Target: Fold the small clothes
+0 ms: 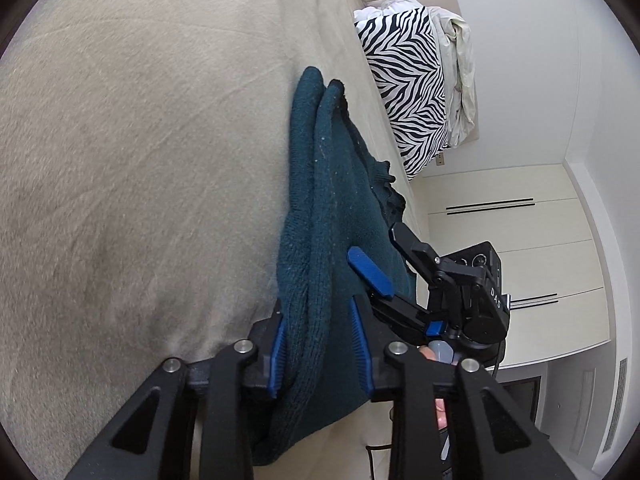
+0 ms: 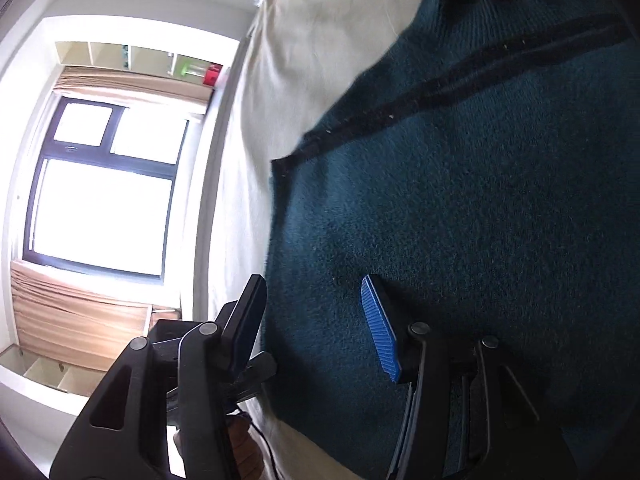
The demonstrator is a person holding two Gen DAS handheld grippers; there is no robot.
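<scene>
Jaws first: the left gripper (image 1: 318, 354) at the bottom centre of its own view is clamped on a thick bunched fold of the teal knit sweater (image 1: 320, 208), both blue pads pressed into the wool with just the fabric's thickness between them. From there the sweater runs up the middle of the frame, doubled over on itself, lying on the beige bed cover (image 1: 132, 152).

The right gripper (image 2: 320, 320) is spread wide, nothing between its fingers. One blue pad (image 2: 380, 328) sits over the sweater at lower centre; can't tell if it touches. The other finger hangs past the sweater's left edge. In the left view that same gripper shows at lower right, also open.

Counts: one sweater, two grippers, one zebra-print pillow (image 1: 408, 84) at upper right with pale crumpled bedding (image 1: 460, 76) behind it, one window (image 2: 104, 192) at left in the right view.
</scene>
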